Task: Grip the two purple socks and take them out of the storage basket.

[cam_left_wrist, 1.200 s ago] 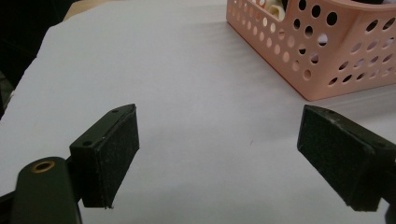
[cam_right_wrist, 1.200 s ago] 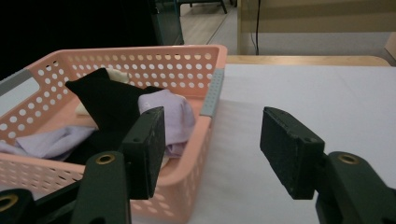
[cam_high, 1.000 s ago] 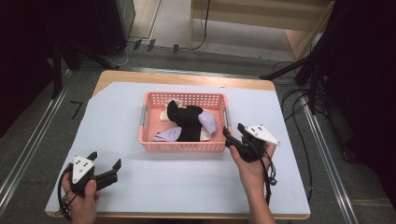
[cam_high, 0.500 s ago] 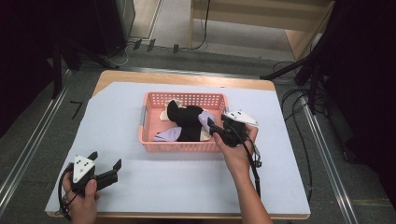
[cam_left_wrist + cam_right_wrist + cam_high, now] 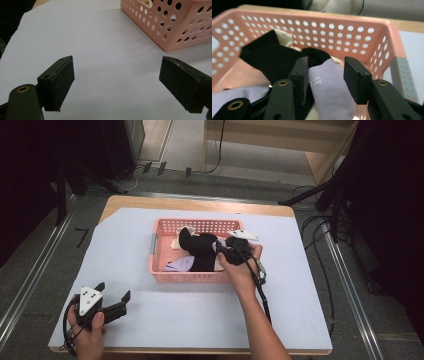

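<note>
One pink perforated basket (image 5: 162, 257) is seen on one table (image 5: 300, 285) covered by one white sheet. Inside it, two lavender socks (image 5: 332, 92), at least one black sock (image 5: 197, 247) and one cream-coloured piece (image 5: 176, 243) can be counted; the exact number of black pieces cannot be told. Two grippers are held, one per hand.

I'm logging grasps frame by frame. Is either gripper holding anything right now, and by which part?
Nothing is held yet. The right gripper straddles the lavender sock in the pink basket, jaws open. The left gripper is open over the table.
</note>
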Demonstrator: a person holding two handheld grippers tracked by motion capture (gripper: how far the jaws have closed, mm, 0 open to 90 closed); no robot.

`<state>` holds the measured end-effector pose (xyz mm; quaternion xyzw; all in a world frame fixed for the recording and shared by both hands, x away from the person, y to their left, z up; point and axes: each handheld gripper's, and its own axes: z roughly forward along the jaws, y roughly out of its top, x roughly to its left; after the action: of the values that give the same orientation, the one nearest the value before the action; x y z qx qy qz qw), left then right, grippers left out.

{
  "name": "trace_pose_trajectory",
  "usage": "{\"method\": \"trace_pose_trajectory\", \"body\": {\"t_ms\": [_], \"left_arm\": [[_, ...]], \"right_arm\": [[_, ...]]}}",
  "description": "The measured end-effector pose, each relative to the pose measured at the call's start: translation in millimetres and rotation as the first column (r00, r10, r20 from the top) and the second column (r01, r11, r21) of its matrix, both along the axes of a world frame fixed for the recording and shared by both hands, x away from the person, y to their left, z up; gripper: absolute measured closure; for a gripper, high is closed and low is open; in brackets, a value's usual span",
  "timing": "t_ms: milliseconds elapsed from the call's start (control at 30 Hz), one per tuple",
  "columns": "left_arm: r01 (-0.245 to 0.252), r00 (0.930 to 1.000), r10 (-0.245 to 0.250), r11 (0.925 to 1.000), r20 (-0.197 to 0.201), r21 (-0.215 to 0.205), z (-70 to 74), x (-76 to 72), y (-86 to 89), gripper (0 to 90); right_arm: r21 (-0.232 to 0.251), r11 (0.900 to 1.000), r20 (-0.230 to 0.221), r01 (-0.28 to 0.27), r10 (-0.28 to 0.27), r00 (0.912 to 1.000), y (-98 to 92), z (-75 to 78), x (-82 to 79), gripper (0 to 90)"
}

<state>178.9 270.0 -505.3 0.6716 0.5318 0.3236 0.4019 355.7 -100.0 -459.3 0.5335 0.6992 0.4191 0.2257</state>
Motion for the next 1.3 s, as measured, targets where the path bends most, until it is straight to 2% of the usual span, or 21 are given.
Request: {"method": "trace_pose_trajectory", "body": {"t_ms": [167,267,367,467,600,667,733,767,800,833,900,933,967,1000,1100,1133,1167,1200,1233,1267,1300], "left_arm": [[0.001,1.0,-0.001,1.0,-0.003,0.002,0.1,0.0,-0.3,13.7],[0.0,1.0,0.0,1.0,-0.002,0.004,0.0,0.0,-0.5,13.8],[0.0,1.0,0.0,1.0,-0.001,0.004,-0.1,0.0,-0.6,13.8],[0.0,1.0,0.0,1.0,-0.001,0.005,0.0,-0.2,-0.5,13.8],[-0.001,1.0,0.001,1.0,-0.001,0.006,0.2,-0.4,-0.4,13.8],[0.0,1.0,0.0,1.0,-0.001,0.005,0.2,-0.4,-0.3,13.8],[-0.001,1.0,0.001,1.0,0.002,0.001,0.0,-0.2,-0.2,13.8],[0.0,1.0,0.0,1.0,0.0,0.0,0.0,-0.2,0.0,13.8],[0.0,1.0,0.0,1.0,0.0,0.0,0.0,-0.2,0.0,13.8],[0.0,1.0,0.0,1.0,-0.001,0.0,0.0,-0.1,0.0,13.8],[-0.001,1.0,0.001,1.0,-0.003,-0.001,0.0,0.0,-0.1,13.8],[-0.001,1.0,0.001,1.0,-0.003,0.0,0.0,0.1,-0.1,13.8],[-0.002,1.0,0.002,1.0,-0.004,0.0,0.0,0.2,-0.1,13.8],[-0.002,1.0,0.002,1.0,-0.004,0.0,0.0,0.2,-0.1,13.8],[-0.001,1.0,0.001,1.0,-0.006,0.001,0.0,0.2,-0.1,13.8],[-0.001,1.0,0.001,1.0,-0.006,0.001,0.0,0.2,-0.1,13.8],[-0.001,1.0,0.001,1.0,-0.007,0.003,0.1,0.3,-0.1,13.8],[0.0,1.0,0.0,1.0,-0.007,0.003,0.1,0.3,-0.1,13.8],[0.0,1.0,0.0,1.0,-0.007,0.003,0.1,0.3,-0.1,13.8],[-0.002,1.0,0.002,1.0,-0.004,-0.001,-0.1,0.4,0.1,13.8],[-0.002,1.0,0.002,1.0,-0.004,-0.001,-0.1,0.4,0.1,13.8]], "right_arm": [[-0.026,1.0,-0.12,-0.012,0.008,0.9928,6.9,-2.1,8.5,59.0],[-0.039,0.999,-0.195,0.003,-0.011,0.9807,7.9,-3.4,13.6,58.3],[-0.094,0.996,-0.234,-0.003,-0.019,0.972,11.9,-4.7,16.9,56.3],[-0.188,0.981,-0.285,-0.038,-0.018,0.9584,18.9,-7.1,20.9,51.6],[-0.326,0.944,-0.343,-0.06,-0.059,0.9376,28.8,-11.2,24.6,53.8],[-0.339,0.939,-0.353,-0.058,-0.069,0.9332,30.0,-11.6,25.1,58.0],[-0.35,0.935,-0.354,-0.057,-0.076,0.9323,30.3,-12.3,25.7,68.7],[-0.347,0.937,-0.34,-0.043,-0.083,0.9368,28.2,-11.5,24.6,81.6],[-0.324,0.946,-0.323,-0.031,-0.08,0.9429,24.9,-10.8,24.0,83.0],[-0.324,0.946,-0.323,-0.031,-0.08,0.9429,24.9,-10.8,24.0,83.0],[-0.249,0.968,-0.287,-0.016,-0.058,0.956,18.2,-8.2,21.6,83.8],[-0.159,0.987,-0.24,-0.009,-0.03,0.9703,11.7,-5.3,17.9,84.1],[-0.114,0.994,-0.213,-0.004,-0.02,0.9768,7.5,-3.8,15.7,84.2],[-0.114,0.994,-0.213,-0.004,-0.02,0.9768,7.5,-3.8,15.7,84.2],[-0.01,1.0,-0.099,0.017,-0.018,0.9949,-7.7,1.3,8.4,84.3],[-0.01,1.0,-0.099,0.017,-0.018,0.9949,-7.7,1.3,8.4,84.3],[0.011,1.0,-0.075,0.019,-0.018,0.997,-11.3,3.3,6.6,84.3],[0.057,0.998,-0.023,0.007,-0.005,0.9997,-17.2,8.0,1.9,84.3],[0.057,0.998,-0.023,0.007,-0.005,0.9997,-17.2,8.0,1.9,84.3],[0.082,0.997,0.024,-0.004,0.002,0.9997,-20.8,13.8,-3.9,84.2],[0.082,0.997,0.024,-0.004,0.002,0.9997,-20.8,13.8,-3.9,84.2]]}}
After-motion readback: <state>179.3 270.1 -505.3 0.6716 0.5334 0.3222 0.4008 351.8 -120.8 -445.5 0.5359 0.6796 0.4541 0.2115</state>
